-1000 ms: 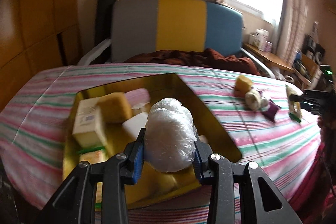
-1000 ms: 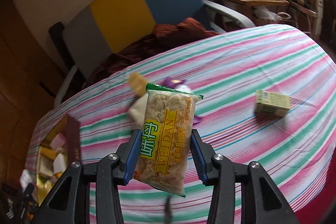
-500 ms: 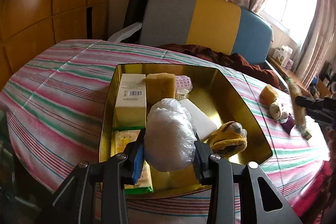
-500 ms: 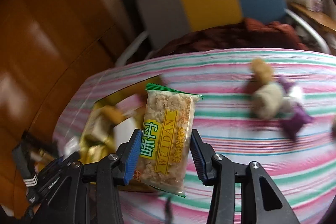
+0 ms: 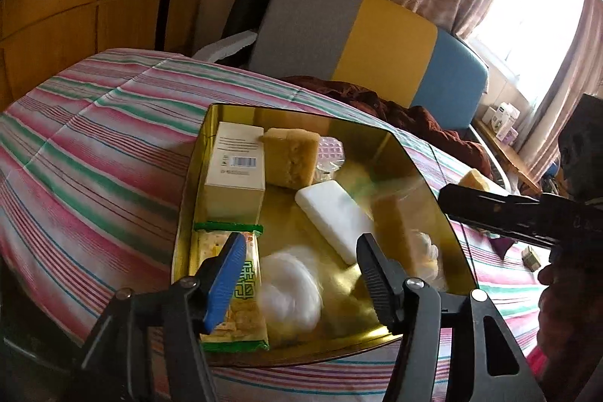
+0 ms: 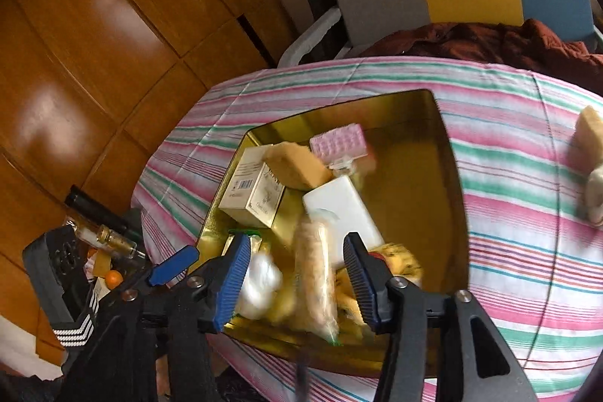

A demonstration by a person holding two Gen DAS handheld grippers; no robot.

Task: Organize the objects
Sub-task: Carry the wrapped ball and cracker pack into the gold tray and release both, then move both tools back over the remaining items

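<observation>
A gold tin tray (image 5: 414, 153) lies on the striped tablecloth. My left gripper (image 5: 297, 262) hangs over its near edge with its jaws opening. A white plastic-wrapped ball (image 5: 290, 289), blurred, has come free and lies below them in the tray. My right gripper (image 6: 297, 274) is over the same tray (image 6: 448, 145), jaws opening. The Weidan snack packet (image 6: 314, 277) is blurred between its pads and dropping clear of them. A cream box (image 5: 235, 172), a yellow cake piece (image 5: 290, 157), a white bar (image 5: 333, 213) and another snack packet (image 5: 241, 289) lie in the tray.
More wrapped snacks (image 6: 588, 138) lie loose on the tablecloth (image 5: 94, 145) to the right of the tray. A grey, yellow and blue chair (image 5: 377, 40) with maroon cloth (image 5: 395, 108) stands behind the table. Wooden panelling runs along the left.
My left gripper has opened and the white ball has dropped into the tray. My right gripper has swung left over the tray, and its jaws have let go of the snack packet.
</observation>
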